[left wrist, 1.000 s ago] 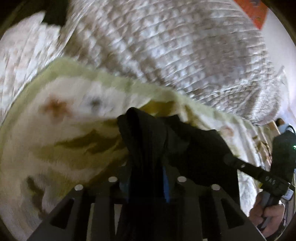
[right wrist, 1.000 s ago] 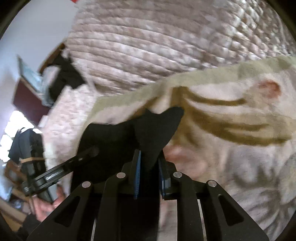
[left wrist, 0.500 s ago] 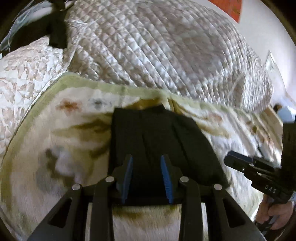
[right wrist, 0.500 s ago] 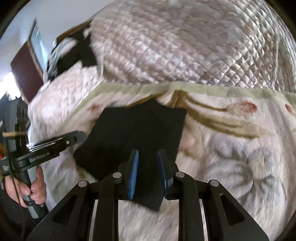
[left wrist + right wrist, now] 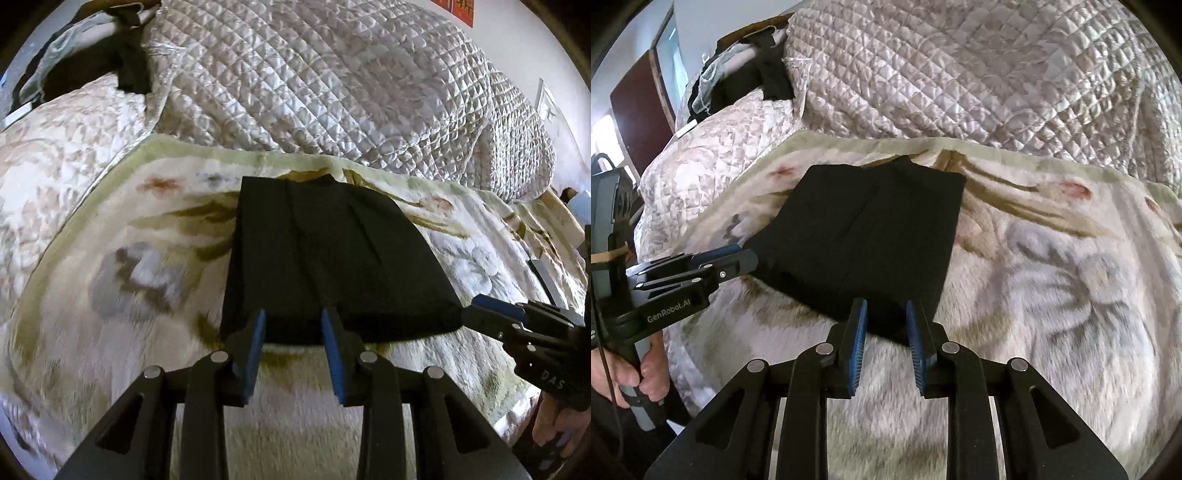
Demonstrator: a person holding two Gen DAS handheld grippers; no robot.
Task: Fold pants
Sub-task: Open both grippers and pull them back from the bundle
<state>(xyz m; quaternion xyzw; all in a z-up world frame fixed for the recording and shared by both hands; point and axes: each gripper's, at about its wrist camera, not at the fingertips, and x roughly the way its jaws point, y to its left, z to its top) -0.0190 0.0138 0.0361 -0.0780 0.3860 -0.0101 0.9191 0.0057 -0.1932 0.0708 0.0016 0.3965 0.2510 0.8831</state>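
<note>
The black pants (image 5: 325,258) lie folded into a flat rectangle on a floral fleece blanket (image 5: 110,266). My left gripper (image 5: 293,317) hovers at their near edge, open, with nothing pinched between its blue pads. In the right wrist view the same pants (image 5: 864,236) lie flat, and my right gripper (image 5: 885,306) stands open over their near right corner, gripping nothing. Each view shows the other gripper from the side: the right gripper (image 5: 471,314) has its tips at the pants' right near corner, and the left gripper (image 5: 748,258) at their left near corner.
A bunched quilted comforter (image 5: 351,92) rises just beyond the blanket. Dark clothes (image 5: 125,66) are piled at the far left of the bed. A person's hands (image 5: 635,369) hold the gripper handles. A dark brown door (image 5: 639,110) stands at the far left.
A second ago both grippers were shut on raised black fabric. Both have let go, and the pants now lie flat and folded. Both grippers have drawn back toward the near edge.
</note>
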